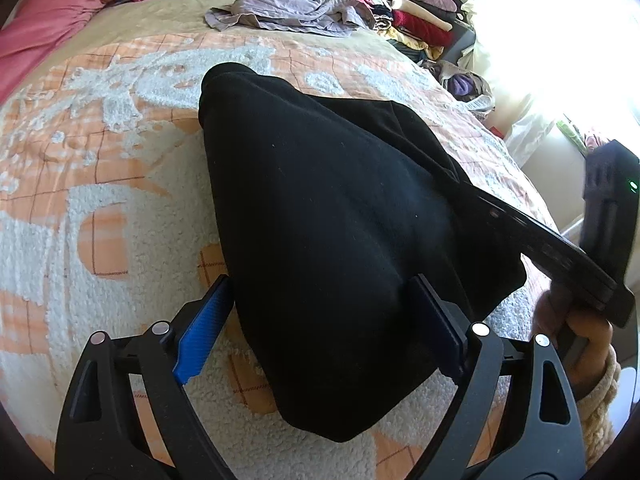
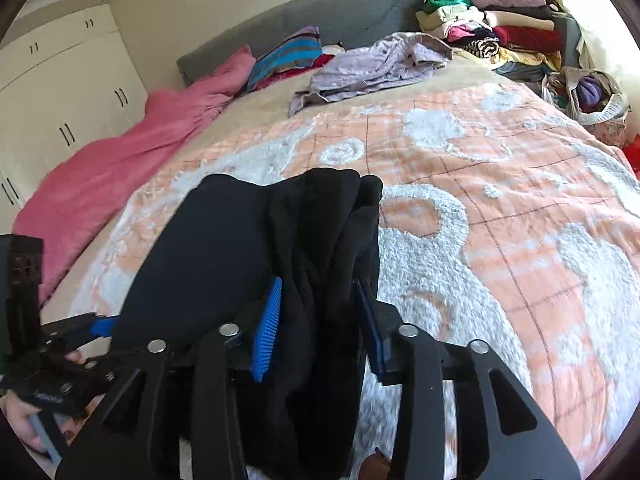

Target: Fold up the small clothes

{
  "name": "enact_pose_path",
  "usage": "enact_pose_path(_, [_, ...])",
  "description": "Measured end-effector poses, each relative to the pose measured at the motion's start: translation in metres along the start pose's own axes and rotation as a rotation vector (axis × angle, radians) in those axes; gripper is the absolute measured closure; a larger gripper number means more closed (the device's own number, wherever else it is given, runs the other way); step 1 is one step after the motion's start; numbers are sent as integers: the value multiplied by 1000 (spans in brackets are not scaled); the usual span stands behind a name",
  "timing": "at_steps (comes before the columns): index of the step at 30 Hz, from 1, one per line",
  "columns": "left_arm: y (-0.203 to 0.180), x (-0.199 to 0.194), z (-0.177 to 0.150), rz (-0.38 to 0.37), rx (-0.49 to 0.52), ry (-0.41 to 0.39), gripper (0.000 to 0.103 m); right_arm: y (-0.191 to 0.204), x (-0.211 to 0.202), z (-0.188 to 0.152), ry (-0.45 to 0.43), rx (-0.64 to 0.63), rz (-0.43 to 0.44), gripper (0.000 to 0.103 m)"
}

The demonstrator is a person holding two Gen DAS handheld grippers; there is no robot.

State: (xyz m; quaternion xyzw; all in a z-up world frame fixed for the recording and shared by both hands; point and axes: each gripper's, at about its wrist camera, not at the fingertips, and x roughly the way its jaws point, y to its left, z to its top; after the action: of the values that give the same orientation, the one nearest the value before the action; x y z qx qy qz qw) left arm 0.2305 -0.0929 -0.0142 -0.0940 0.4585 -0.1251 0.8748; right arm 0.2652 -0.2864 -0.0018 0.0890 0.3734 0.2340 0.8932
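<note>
A black garment (image 1: 328, 216) lies bunched on the orange and white bedspread (image 1: 100, 184). My left gripper (image 1: 324, 328) stands wide open with its blue pads on either side of the garment's near end. In the right wrist view the same black garment (image 2: 248, 248) runs between the jaws of my right gripper (image 2: 320, 324), whose blue pads press a thick fold of it. The right gripper also shows at the right edge of the left wrist view (image 1: 560, 248), reaching into the garment's side. The left gripper appears at the left edge of the right wrist view (image 2: 72, 332).
A crumpled lilac cloth (image 2: 376, 64) lies at the far middle of the bed. A pile of folded clothes (image 2: 500, 28) sits at the far right corner. A pink blanket (image 2: 120, 156) runs along the left side. A bag of clothes (image 2: 592, 96) sits at the right edge.
</note>
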Motion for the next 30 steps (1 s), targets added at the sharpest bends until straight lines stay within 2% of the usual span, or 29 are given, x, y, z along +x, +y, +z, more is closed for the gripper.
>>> enact_pose_path(5, [0,-3,-2,-3,-1,-6,22,3,-24,-14,-19,18,18,54])
enact_pose_path(7, [-1,-5,-3,-2,4,-7,22,5,-31,-18,-27,21,20,48])
enact_pose_path(8, [-2,-6,-4,-2,6,-8,22,6,-35,-20,-33,20,11,43])
enact_pose_path(10, [-2,-8,-5,-4,5,-10,22,9,-43,-25,-47,11,-9,42])
enact_pose_path(12, [-4,-10,-7,-3,7,-13,22,13,-46,-28,-49,9,-31,36])
enact_pose_path(21, [-1,-24,-11,-2,3,-38,22,13,-48,-37,-26,16,-65,31])
enact_pose_path(25, [3,-29,-12,3,-4,-45,22,13,-46,-41,-21,28,-47,27])
enact_pose_path(26, [4,-30,-13,3,-7,-45,21,12,-42,-41,-7,33,-43,34])
enact_pose_path(27, [4,-31,-13,4,-7,-46,21,11,-37,-42,18,39,-30,57])
enact_pose_path(28, [5,-32,-13,8,-7,-48,21,9,-31,-43,47,50,-21,71])
enact_pose_path(29, [5,-34,-14,10,-5,-50,21,6,-29,-44,49,64,-24,80])
enact_pose_path(30, [6,-36,-15,10,-6,-55,21,5,-31,-44,47,78,-8,83])
